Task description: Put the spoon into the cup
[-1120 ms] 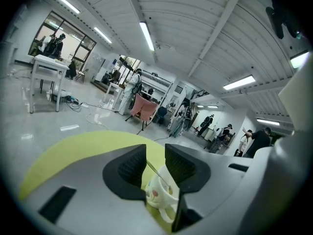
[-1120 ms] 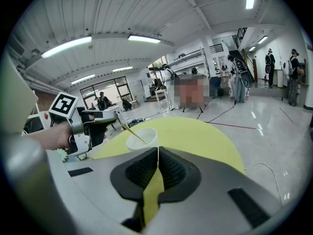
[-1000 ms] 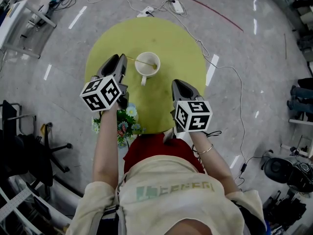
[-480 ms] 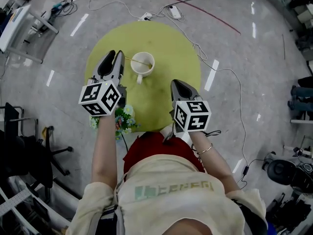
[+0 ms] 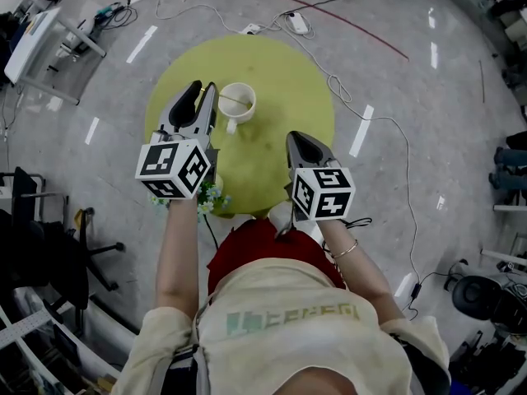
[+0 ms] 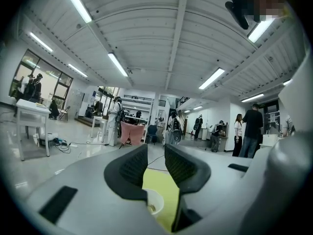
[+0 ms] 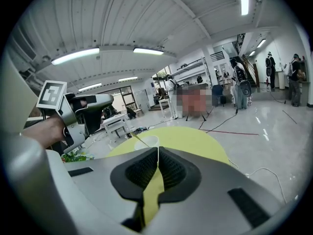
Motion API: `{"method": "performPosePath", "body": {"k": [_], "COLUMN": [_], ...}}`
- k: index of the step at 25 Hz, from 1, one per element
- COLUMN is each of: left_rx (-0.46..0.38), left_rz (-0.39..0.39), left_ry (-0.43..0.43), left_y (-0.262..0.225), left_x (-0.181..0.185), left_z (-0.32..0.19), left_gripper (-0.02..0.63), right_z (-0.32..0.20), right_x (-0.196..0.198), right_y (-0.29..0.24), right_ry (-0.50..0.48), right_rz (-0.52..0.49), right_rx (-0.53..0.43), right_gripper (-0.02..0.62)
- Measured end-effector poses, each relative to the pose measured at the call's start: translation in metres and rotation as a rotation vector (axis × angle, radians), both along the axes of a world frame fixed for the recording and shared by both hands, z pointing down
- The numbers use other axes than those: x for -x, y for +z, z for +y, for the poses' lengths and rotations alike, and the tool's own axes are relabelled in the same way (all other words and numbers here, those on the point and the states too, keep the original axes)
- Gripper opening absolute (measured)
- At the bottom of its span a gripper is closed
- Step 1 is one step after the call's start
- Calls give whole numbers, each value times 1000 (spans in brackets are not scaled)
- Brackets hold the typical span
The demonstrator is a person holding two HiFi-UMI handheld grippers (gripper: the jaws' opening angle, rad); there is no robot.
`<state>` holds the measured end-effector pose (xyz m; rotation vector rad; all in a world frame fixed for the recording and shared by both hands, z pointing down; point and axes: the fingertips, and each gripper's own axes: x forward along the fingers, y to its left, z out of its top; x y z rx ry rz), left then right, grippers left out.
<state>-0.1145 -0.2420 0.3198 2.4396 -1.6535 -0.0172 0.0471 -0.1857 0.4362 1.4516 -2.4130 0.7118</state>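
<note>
A white cup [image 5: 237, 102] stands on the round yellow-green table [image 5: 280, 81], left of its middle. A thin golden spoon [image 5: 233, 99] lies in it, its handle leaning over the left rim. My left gripper [image 5: 203, 91] hovers just left of the cup, open, with nothing between its jaws. In the left gripper view, the cup [image 6: 154, 202] shows low between the parted fingers of the left gripper [image 6: 155, 156]. My right gripper [image 5: 297, 139] is shut and empty over the table's near right part. The right gripper view has the right gripper [image 7: 157, 152], the cup [image 7: 148, 141] and the spoon handle [image 7: 138, 140].
A small bunch of flowers [image 5: 211, 198] sits at the table's near edge under my left hand. Cables [image 5: 375, 118] trail over the grey floor around the table. A black office chair [image 5: 49, 245] stands at the left. People stand far off in the hall [image 6: 252, 131].
The left gripper has edged forward beside the cup and its jaws now stand visibly apart. The spoon stays in the cup. The right gripper has barely moved.
</note>
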Motion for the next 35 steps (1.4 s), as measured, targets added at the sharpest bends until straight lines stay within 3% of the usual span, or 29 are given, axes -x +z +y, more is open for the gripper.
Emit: {"method": "performPosePath", "body": {"k": [21, 35], "left_rx": [45, 104], "left_rz": [38, 1], "left_ry": [-2, -14], "left_y": [-1, 24], "left_x": [-52, -70], "left_z": [106, 172], "left_gripper": [109, 88], "right_z": [74, 119], "right_x": [-33, -40], "right_y": [-19, -24], "right_ry": [-39, -75], "right_rz": [-7, 9], "right_rx": [-46, -70], "right_gripper": [37, 37]}}
